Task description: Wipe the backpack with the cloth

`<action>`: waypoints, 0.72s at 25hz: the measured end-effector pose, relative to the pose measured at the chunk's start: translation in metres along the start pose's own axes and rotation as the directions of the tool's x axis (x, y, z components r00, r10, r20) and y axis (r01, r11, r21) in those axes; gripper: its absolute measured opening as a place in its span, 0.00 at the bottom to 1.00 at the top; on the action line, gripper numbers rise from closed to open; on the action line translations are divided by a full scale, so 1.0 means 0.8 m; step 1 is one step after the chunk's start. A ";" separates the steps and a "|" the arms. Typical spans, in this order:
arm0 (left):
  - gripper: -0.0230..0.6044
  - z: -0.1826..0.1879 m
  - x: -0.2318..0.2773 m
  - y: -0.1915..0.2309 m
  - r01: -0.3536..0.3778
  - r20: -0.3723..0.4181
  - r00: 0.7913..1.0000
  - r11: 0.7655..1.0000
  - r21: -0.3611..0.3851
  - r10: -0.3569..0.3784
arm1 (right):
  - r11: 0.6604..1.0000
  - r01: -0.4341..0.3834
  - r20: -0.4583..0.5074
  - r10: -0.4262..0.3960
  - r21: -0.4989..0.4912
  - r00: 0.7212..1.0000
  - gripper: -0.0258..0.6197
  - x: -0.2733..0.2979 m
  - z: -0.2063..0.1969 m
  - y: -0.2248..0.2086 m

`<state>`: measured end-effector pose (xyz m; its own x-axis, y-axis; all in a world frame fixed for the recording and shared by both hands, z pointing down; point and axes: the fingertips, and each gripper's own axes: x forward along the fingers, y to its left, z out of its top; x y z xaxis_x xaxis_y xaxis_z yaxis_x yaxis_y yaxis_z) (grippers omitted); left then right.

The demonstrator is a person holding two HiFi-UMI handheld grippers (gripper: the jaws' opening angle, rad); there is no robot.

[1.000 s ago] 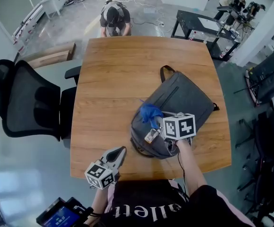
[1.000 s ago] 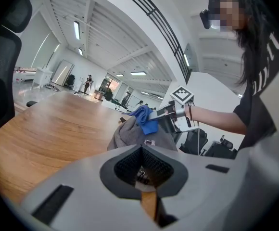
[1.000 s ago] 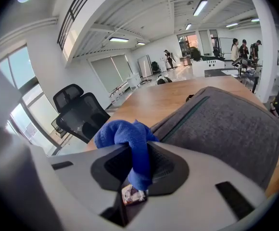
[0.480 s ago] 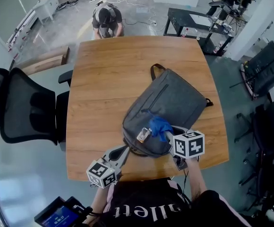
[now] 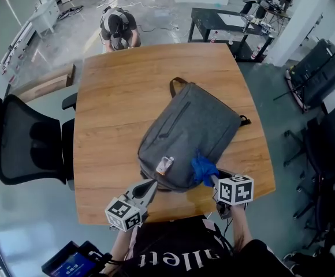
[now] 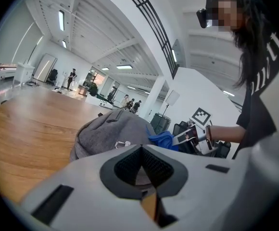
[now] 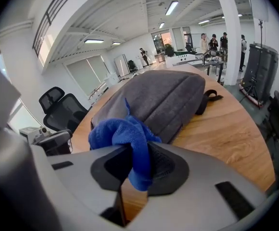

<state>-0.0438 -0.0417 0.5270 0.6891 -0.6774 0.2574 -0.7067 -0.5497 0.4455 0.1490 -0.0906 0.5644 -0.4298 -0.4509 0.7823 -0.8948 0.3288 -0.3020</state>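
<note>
Currently, the grey fabric backpack point(image 5: 190, 128) lies flat on the wooden table point(image 5: 127, 85), its carry handle pointing away from the person. The right gripper point(image 5: 212, 178) is clamped on a crumpled blue microfibre cloth point(image 5: 203, 169); in the right gripper view the cloth point(image 7: 130, 143) is pinched between both jaws and bunches out ahead of them toward the backpack point(image 7: 158, 97).

Over the last second the cloth has travelled from the middle of the backpack's face to its near right corner, where it now rests at the edge closest to the person. This suggests that one wiping stroke, drawn toward the body, is at or near its end. The far half and the left side probably remain to be covered, so the task seems partly done.

The left gripper point(image 5: 151, 184) has its jaws together with nothing between them. It sits just beside the backpack's near left edge, close to a small white tag point(image 5: 164, 165). Whether it touches the fabric cannot be determined.
</note>
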 end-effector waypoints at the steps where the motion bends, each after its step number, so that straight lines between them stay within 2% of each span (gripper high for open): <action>1: 0.03 -0.001 0.001 -0.001 0.001 -0.001 1.000 1.000 0.000 -0.001 | 1.000 0.004 -0.005 -0.004 0.010 1.000 0.16 0.000 -0.006 -0.005; 6: 0.03 -0.002 0.005 0.000 0.002 -0.006 1.000 1.000 -0.003 -0.002 | 0.999 0.019 -0.026 -0.018 0.044 1.000 0.16 -0.002 -0.023 -0.023; 10: 0.03 -0.002 0.005 0.001 0.000 -0.005 1.000 1.000 -0.005 0.000 | 0.999 0.006 -0.017 -0.005 0.034 1.000 0.16 -0.012 -0.012 -0.018; 14: 0.03 -0.002 0.002 0.005 -0.004 0.001 1.000 1.000 -0.009 0.004 | 0.995 -0.085 0.070 0.081 0.046 0.994 0.16 -0.018 0.039 0.011; 18: 0.03 0.002 0.000 0.011 -0.006 0.009 1.000 1.000 -0.011 0.006 | 0.988 -0.153 0.131 0.155 -0.028 0.979 0.16 0.002 0.110 0.055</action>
<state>-0.0500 -0.0471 0.5296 0.6832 -0.6852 0.2526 -0.7092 -0.5400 0.4534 0.0986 -0.1494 0.5043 -0.5755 -0.4992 0.6478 -0.8149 0.4170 -0.4026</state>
